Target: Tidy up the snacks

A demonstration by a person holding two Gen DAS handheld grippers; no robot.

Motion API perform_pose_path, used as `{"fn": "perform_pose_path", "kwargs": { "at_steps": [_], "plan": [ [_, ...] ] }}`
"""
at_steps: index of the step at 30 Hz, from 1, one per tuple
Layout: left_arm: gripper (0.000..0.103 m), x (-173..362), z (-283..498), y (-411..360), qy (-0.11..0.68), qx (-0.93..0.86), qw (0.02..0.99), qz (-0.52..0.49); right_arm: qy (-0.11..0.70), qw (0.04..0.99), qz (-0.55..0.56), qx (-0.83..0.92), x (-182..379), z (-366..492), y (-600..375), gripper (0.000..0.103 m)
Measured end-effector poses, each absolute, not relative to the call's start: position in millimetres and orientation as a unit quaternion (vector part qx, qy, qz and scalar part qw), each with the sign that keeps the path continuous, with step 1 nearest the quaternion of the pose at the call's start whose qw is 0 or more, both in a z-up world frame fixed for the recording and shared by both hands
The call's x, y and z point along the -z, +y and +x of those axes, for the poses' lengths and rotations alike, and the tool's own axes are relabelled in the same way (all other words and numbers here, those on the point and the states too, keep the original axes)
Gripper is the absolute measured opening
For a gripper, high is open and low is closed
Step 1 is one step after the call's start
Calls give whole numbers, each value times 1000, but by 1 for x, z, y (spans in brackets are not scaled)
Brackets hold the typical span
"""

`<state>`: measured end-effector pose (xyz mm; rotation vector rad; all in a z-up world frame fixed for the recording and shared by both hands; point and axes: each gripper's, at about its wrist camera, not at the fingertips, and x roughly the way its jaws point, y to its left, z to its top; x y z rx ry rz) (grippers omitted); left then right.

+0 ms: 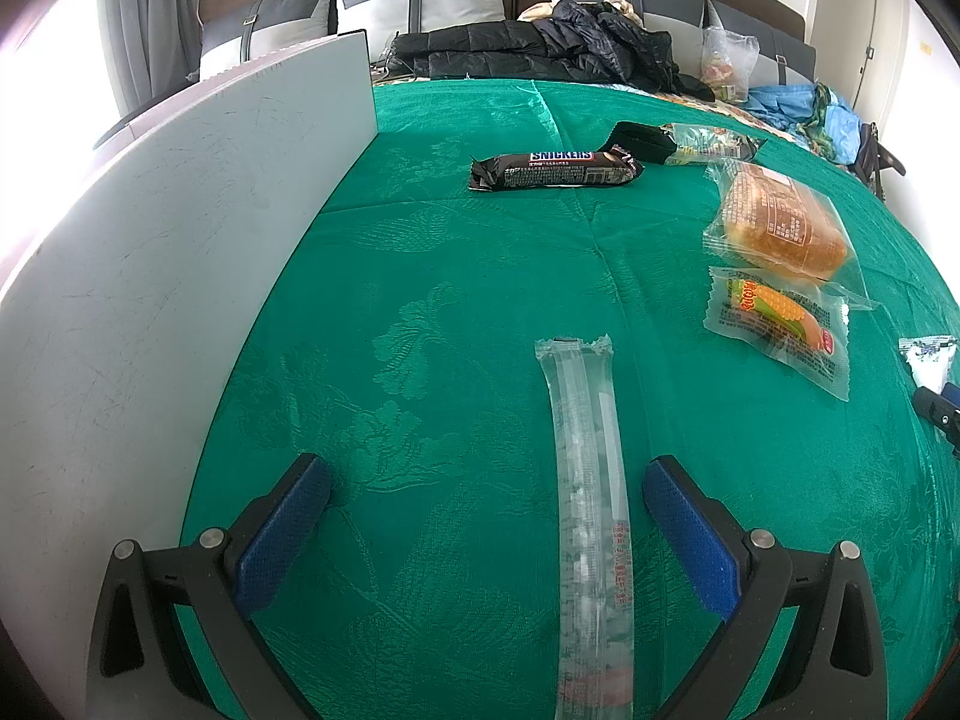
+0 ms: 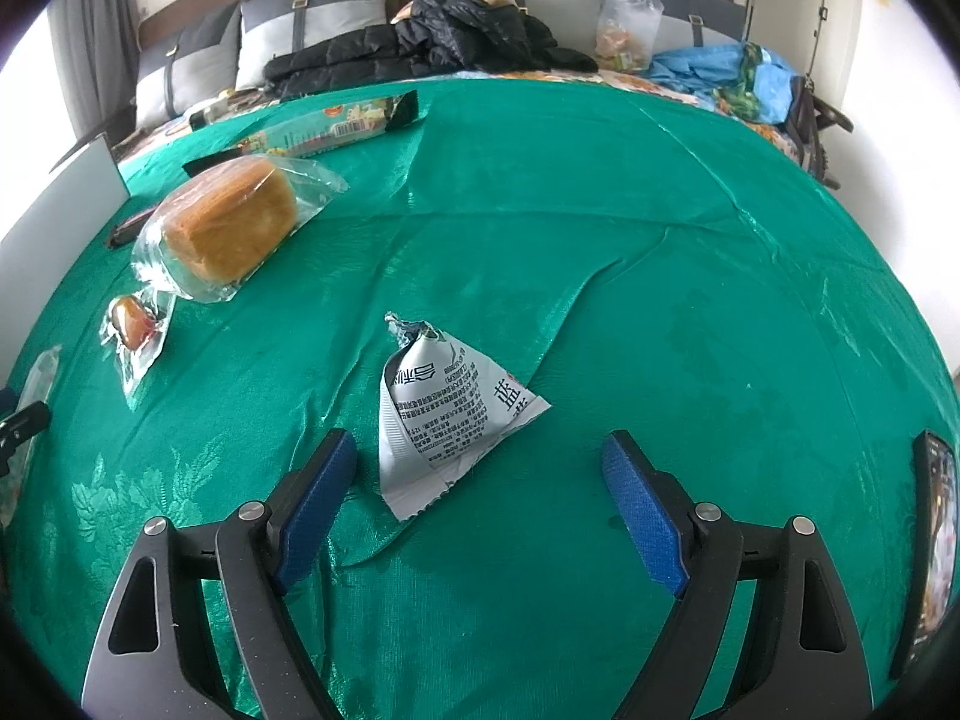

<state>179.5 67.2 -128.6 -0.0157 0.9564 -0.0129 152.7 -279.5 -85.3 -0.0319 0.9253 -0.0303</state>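
My left gripper (image 1: 486,474) is open over the green cloth, with a long clear snack tube (image 1: 591,516) lying between its jaws, nearer the right finger. Ahead lie a Snickers bar (image 1: 555,169), a wrapped bread bun (image 1: 780,222), a corn-print sausage pack (image 1: 777,321) and a long green-black packet (image 1: 684,143). My right gripper (image 2: 477,450) is open, with a grey-white pyramid snack pouch (image 2: 441,414) between its jaws, nearer the left finger. The bun (image 2: 231,225), sausage pack (image 2: 135,330) and long packet (image 2: 318,129) lie to its left.
A grey-white board (image 1: 180,276) lies along the left of the green cloth (image 1: 450,300). A black jacket (image 1: 540,51), a clear bag (image 1: 729,63), blue bags (image 2: 720,75) and pillows sit behind. A phone (image 2: 933,546) lies at the right edge.
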Motion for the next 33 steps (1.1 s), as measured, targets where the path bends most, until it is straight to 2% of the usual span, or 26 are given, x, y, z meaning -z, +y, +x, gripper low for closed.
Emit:
{"fn": "perform_pose_path", "kwargs": {
  "at_steps": [16,21,22,24,25,26,29,33],
  "plan": [
    [103,128,178,66,462,3,887,-3,446,895,-15,15,86,153,-279,86],
    [102,124,165,55,507,18,862,3,447,894,-11,9,86,155,-281,89],
    [97,123,161,51,510,26,860,7,451,893,-17,2,86,155,-281,89],
    [75,118,156,47,506,38,861,12,481,876,-20,-28,82,162,-284,87],
    [44,114,154,44,502,47,863,17,489,871,-10,-38,78,165,-287,86],
    [20,111,154,42,501,54,863,20,496,867,15,-53,71,168,-295,86],
    [17,111,157,46,508,56,860,-12,502,863,17,-59,57,175,-299,86],
    [17,110,148,58,518,72,848,-90,527,844,-57,-86,59,186,-274,84]
  ]
}}
